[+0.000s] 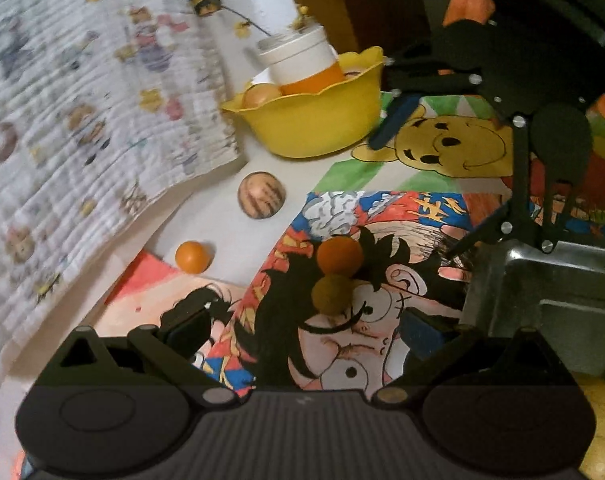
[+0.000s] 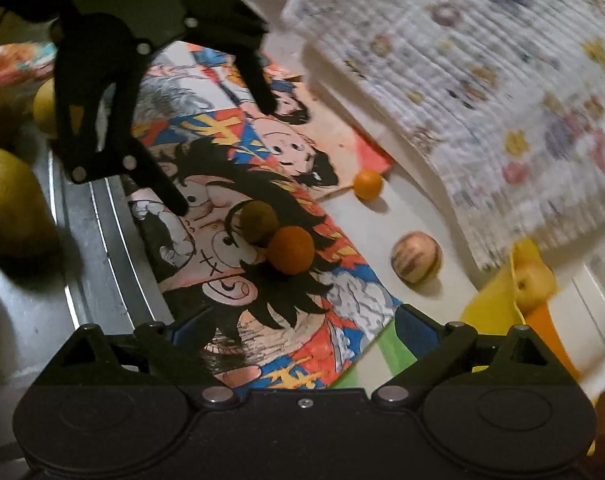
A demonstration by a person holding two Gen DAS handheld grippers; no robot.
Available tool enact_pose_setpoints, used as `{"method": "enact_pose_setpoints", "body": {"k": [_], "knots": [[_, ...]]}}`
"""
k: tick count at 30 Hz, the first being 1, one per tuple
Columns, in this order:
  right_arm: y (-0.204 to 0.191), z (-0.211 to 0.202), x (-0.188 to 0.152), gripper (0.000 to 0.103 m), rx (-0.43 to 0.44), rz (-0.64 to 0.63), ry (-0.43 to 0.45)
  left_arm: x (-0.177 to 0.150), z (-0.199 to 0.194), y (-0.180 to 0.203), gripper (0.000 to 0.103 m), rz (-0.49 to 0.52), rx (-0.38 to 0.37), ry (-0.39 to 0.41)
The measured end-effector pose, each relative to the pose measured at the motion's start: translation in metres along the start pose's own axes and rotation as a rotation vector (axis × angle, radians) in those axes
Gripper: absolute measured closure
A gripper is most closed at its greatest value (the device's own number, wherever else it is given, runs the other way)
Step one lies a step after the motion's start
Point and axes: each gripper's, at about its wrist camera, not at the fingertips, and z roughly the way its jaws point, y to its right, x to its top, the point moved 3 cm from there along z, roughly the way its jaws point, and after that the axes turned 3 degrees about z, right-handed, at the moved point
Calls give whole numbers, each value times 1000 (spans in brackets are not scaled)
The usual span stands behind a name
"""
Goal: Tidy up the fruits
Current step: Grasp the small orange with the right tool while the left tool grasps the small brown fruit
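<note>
An orange round fruit (image 1: 339,255) (image 2: 291,249) and an olive-brown one (image 1: 332,294) (image 2: 258,222) lie touching on a cartoon drawing. My left gripper (image 1: 302,326) (image 2: 224,158) is open just short of them, nothing between its fingers. From the opposite side my right gripper (image 2: 298,328) (image 1: 426,188) faces the same pair, also open and empty. A small orange fruit (image 1: 192,257) (image 2: 367,185) and a striped tan fruit (image 1: 261,196) (image 2: 415,257) rest on the white surface. The yellow bowl (image 1: 314,128) (image 2: 490,308) holds a pale fruit (image 1: 260,94).
A metal tray (image 1: 542,280) (image 2: 94,240) sits beside the drawing, with yellow fruits (image 2: 10,200) in it. A white and orange cup (image 1: 302,60) stands in the bowl. A patterned quilted cloth (image 1: 82,120) (image 2: 482,100) hangs along one side.
</note>
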Motion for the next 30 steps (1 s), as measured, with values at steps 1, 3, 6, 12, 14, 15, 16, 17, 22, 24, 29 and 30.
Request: {"method": "enact_pose_setpoints", "body": {"k": [1,3,6,12,14,15,16,17,22,24,29,30], "knots": [[1,2,2,8,12,-17,4,1,2,0,2,2,-5,-2],[2,6,6,9,29,-42,16,3,7,0,5,-4,-21,-7],[5,12,11,11,56,-67,12,5,15,1,10,-7,-40,-16],[4,26,12,18,107,-151,-44,7,21,9,18,32,-58,-20],[5,28,13,18,124,-161,-50,7,24,10,21,38,-60,-19],[5,29,14,19,132,-164,-55,7,25,10,23,35,-62,-19],[6,31,15,21,136,-170,-58,7,25,10,24,31,-64,-20],[6,33,17,24,141,-181,-60,7,27,9,27,26,-65,-21],[9,42,27,36,168,-205,-75,8,31,4,39,-1,-71,-23],[9,44,30,40,183,-219,-80,9,32,2,43,-10,-79,-20],[10,48,35,48,196,-248,-100,8,34,2,53,-13,-89,-19],[10,49,35,48,197,-252,-101,8,34,2,56,-15,-93,-19]]}}
